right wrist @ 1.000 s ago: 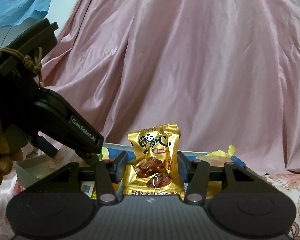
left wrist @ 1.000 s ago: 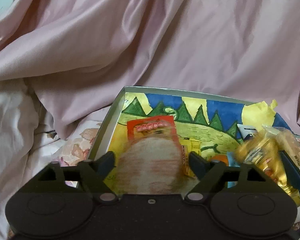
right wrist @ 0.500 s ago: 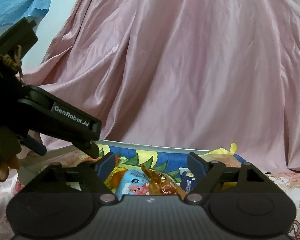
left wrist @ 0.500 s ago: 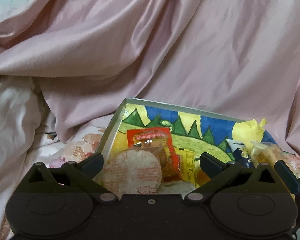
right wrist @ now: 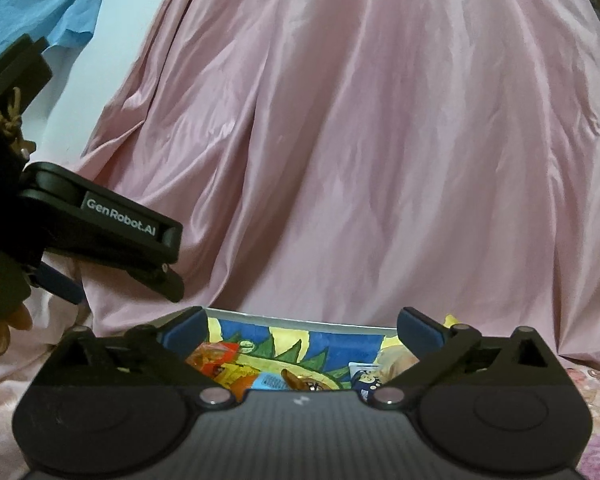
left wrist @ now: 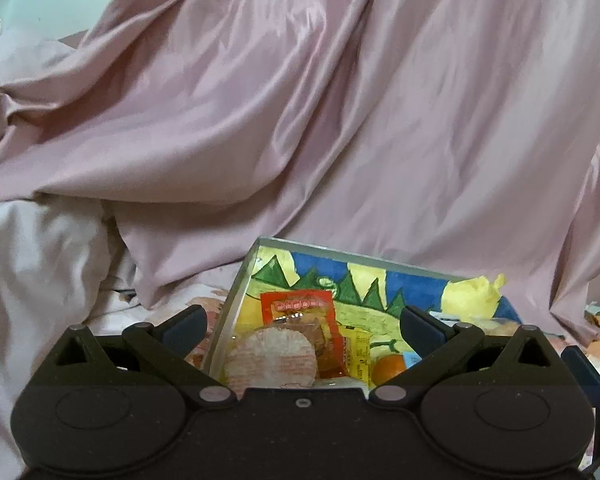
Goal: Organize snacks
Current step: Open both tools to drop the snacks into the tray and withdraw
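pink satin bedding (left wrist: 340, 128) backs the scene, draped behind a shallow box. nearest, the left gripper (left wrist: 302, 322) stands spread wide and empty, while the right gripper (right wrist: 302, 326) is opening with nothing between its pads, likely because both have just let go. past them the painted box (left wrist: 400, 268) holds the snacks: a round rice cracker (left wrist: 270, 354) against a red packet (left wrist: 300, 306), and a brown-gold packet (right wrist: 300, 380). a second ago the cracker and gold packet sat between the jaws; now both lie in the box.
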The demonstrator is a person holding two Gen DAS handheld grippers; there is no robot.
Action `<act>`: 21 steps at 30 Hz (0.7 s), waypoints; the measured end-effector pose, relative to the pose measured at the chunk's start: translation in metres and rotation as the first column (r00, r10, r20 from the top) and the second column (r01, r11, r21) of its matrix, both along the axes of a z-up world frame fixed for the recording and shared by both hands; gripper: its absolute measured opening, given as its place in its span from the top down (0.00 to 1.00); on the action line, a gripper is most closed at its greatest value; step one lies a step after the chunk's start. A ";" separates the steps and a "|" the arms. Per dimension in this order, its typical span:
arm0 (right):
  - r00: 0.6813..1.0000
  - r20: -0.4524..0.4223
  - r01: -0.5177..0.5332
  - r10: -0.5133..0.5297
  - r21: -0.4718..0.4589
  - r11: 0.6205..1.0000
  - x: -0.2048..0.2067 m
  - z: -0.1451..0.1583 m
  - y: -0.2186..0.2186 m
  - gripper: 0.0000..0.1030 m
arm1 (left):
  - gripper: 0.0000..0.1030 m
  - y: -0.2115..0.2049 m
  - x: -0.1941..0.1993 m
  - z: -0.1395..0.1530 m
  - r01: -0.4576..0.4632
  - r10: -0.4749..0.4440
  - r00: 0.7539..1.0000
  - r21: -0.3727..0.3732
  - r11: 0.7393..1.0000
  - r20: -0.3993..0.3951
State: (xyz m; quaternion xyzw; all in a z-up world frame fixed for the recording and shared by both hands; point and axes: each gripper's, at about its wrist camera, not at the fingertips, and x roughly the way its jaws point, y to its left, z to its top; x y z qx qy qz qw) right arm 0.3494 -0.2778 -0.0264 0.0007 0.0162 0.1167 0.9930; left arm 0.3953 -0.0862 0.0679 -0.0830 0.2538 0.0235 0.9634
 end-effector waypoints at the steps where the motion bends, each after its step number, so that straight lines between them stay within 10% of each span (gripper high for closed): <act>1: 1.000 0.002 0.001 -0.001 -0.001 1.000 -0.004 0.003 0.000 0.00 | 0.01 0.000 -0.005 0.003 0.002 -0.002 1.000 -0.002 1.000 0.006; 21: 0.997 0.010 0.076 -0.076 0.005 0.997 -0.105 0.038 -0.006 0.00 | 0.01 0.040 -0.128 0.033 -0.021 0.023 0.999 -0.055 0.998 0.039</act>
